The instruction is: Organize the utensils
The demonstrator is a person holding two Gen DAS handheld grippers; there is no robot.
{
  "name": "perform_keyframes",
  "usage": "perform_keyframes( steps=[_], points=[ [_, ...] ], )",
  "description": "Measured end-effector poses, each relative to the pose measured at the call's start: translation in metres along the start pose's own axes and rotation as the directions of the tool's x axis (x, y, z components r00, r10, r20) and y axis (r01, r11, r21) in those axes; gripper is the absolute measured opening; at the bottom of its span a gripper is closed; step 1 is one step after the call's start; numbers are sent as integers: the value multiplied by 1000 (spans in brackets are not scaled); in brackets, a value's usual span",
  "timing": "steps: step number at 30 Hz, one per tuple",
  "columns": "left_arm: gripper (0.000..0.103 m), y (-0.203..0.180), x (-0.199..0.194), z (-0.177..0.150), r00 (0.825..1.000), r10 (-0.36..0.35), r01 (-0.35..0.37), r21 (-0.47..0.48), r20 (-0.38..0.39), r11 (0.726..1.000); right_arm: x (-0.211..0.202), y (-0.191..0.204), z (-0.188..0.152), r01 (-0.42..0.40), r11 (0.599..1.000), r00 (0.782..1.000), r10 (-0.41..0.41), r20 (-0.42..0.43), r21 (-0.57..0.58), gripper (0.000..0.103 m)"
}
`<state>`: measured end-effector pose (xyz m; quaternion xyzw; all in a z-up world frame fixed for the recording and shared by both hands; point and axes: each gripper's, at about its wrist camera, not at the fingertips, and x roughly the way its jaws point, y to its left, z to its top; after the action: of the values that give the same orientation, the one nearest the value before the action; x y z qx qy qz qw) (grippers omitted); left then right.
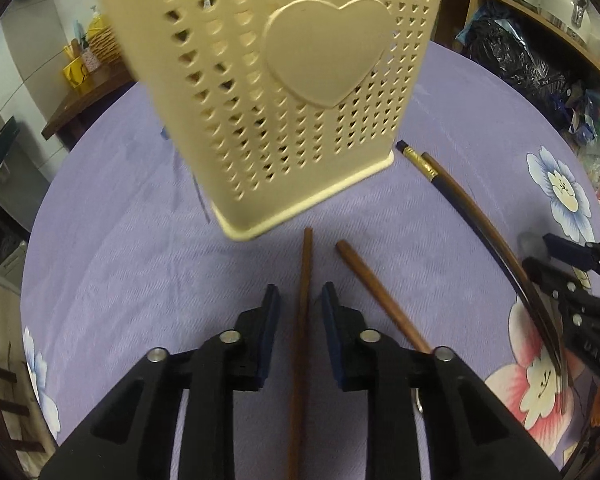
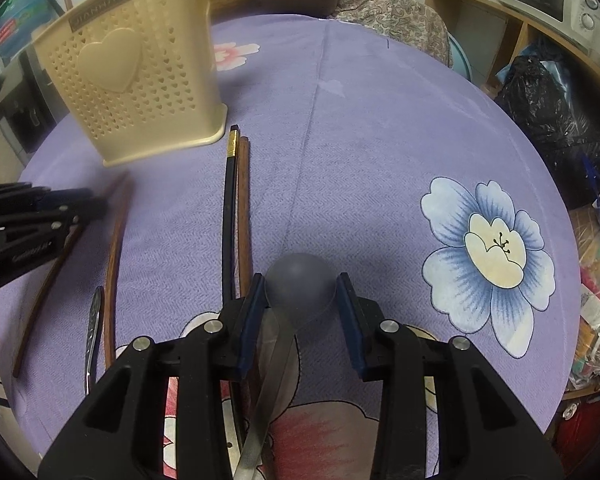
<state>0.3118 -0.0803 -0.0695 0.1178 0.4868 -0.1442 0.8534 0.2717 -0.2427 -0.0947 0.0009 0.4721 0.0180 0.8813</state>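
left gripper (image 1: 296,300): low, agape astride chopstick (image 1: 302,312) | right gripper (image 2: 300,292): agape astride spoon (image 2: 296,284)

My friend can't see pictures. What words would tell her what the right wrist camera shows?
The right hand-held gripper is open around a metal spoon lying on a purple flowered tablecloth. Ahead, a black chopstick and a brown chopstick lie side by side near a cream basket with a heart on it.

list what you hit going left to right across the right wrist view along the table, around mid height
left gripper → brown chopstick → black chopstick with gold band → brown chopstick beside it → spoon bowl between the right gripper's fingers → blue flower print
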Motion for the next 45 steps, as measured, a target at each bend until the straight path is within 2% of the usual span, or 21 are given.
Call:
perform_keyframes(
  steps=[2, 6, 11, 14, 16, 19, 20, 24, 27, 28, 29, 38, 40, 41, 42, 43, 45],
  points=[
    [7, -5, 0, 1, 1000, 12, -12, 21, 6, 1000, 0, 0, 0, -1, 1000, 1000, 1, 2, -1, 37],
    [7, -12, -1, -5, 998, 56, -57, 40, 34, 998, 0, -1, -2, -11, 1000, 1000, 11, 12, -1, 37],
    [7, -2, -17, -12, 997, 18, -17, -16, 77, 1000, -8, -7, -4, -48, 999, 998, 47, 49, 23, 37],
    [7, 7, -46, -18, 988, -3, 11, -51, 152, 999, -25, -14, -5, -89, 995, 992, 85, 90, 41, 37],
    [7, 13, -71, -23, 977, -27, 42, -69, 209, 997, -43, -19, -7, -129, 991, 984, 122, 131, 48, 37],
    [7, 22, -115, -35, 950, -49, 79, -85, 308, 993, -73, -25, -10, -167, 985, 969, 154, 195, 52, 37],
    [7, 26, -133, -41, 936, -56, 93, -91, 347, 991, -82, -26, -13, -176, 983, 963, 162, 215, 47, 37],
    [7, 28, -169, -41, 896, -53, 110, -104, 440, 988, -116, -24, -20, -189, 982, 942, 178, 284, 12, 37],
    [7, 28, -182, -44, 875, -50, 120, -115, 481, 986, -127, -19, -20, -183, 983, 932, 180, 313, -18, 37],
    [7, 30, -185, -44, 870, -49, 121, -118, 490, 986, -129, -17, -20, -174, 984, 931, 175, 319, -30, 32],
    [7, 30, -186, -44, 868, -45, 120, -120, 495, 986, -129, -13, -19, -167, 985, 932, 172, 320, -44, 8],
    [7, 38, -184, -43, 870, -42, 116, -121, 491, 986, -112, -18, -13, -155, 988, 946, 155, 285, -24, 9],
    [7, 36, -184, -42, 869, -43, 117, -120, 493, 986, -104, -23, -9, -178, 984, 947, 169, 272, 7, 16],
    [7, 38, -186, -44, 868, -44, 118, -119, 494, 986, -98, -25, -7, -177, 984, 952, 167, 257, 16, 33],
    [7, 38, -185, -44, 868, -46, 119, -118, 495, 986, -89, -26, -4, -165, 986, 960, 155, 233, 24, 57],
    [7, 38, -185, -43, 868, -45, 119, -120, 494, 986, -84, -26, -2, -153, 988, 963, 140, 232, 36, 60],
    [7, 39, -185, -44, 867, -44, 118, -118, 496, 986, -69, -26, 3, -131, 990, 974, 117, 196, 60, 60]
  ],
)
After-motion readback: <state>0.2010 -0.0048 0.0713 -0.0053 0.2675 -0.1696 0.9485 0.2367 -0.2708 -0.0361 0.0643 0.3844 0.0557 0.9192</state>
